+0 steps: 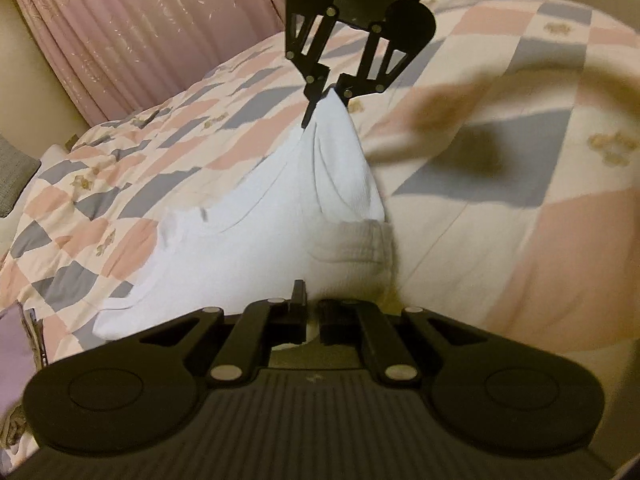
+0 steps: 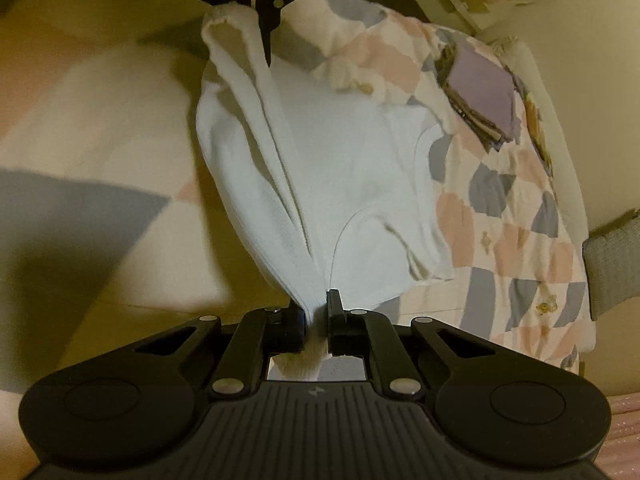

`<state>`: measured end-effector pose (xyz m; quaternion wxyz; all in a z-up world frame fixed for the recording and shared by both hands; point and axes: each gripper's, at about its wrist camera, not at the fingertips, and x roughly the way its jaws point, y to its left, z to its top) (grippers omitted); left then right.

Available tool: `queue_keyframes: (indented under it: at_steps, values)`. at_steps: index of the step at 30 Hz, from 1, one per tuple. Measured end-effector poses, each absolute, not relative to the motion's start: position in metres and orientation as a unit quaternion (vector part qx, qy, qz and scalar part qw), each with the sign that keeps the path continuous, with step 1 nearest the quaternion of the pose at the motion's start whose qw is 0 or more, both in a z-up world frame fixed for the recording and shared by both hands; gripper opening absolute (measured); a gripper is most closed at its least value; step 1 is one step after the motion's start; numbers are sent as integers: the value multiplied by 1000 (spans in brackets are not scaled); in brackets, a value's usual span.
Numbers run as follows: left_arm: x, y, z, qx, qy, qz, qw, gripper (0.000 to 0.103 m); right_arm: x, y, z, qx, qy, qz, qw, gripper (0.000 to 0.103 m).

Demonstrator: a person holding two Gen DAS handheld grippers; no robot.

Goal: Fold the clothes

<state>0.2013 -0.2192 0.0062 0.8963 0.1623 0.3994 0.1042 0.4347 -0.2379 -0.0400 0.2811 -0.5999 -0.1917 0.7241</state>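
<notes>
The left gripper (image 1: 310, 320), at the bottom centre of its own view, has its jaws drawn together on an edge of the white garment (image 1: 256, 232); the right gripper (image 1: 326, 100), at the top centre of that same view, is pinched on the opposite end of the cloth. Seen from the right wrist, the right gripper (image 2: 316, 320) has a gathered bunch of white fabric squeezed between its pads, with the left one (image 2: 260, 4) gripping the ribbed hem at the top edge of the frame. Between them the white garment (image 2: 320, 160) hangs in a slack, creased span, raised at both held ends while its middle and far side sag onto the patchwork quilt (image 1: 500, 128) of the bed. This looks like the lift that opens a fold: both ends taken up, nothing yet laid over. The next move likely calls for carrying both held ends across together at an even height, keeping the cloth taut enough that the crease falls straight. Pink curtains (image 1: 132, 36) fill the upper left of the left view. No brand, label or legible writing shows anywhere.
</notes>
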Motion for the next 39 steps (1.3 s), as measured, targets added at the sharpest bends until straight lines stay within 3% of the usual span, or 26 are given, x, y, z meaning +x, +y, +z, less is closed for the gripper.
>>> queue_keyframes:
  at_steps: [9,15,24,33,36,39]
  values:
    - [179,-214,83,41,408,59,910,3,406,-277,38,-618,-138,736,240,8]
    - [185,-127,71,-120,400,89,904,3,398,-240,61,-636,-70,740,206,8]
    - [186,-2,14,-303,393,136,857,3,413,-79,28,-625,88,754,182,9]
    - [174,55,-34,-392,385,181,816,7,431,10,-29,-610,196,748,174,11]
    - [168,57,-35,-410,371,186,812,7,443,20,-38,-590,235,749,191,25]
    - [168,54,-32,-414,361,190,814,12,460,25,-38,-552,277,751,232,31]
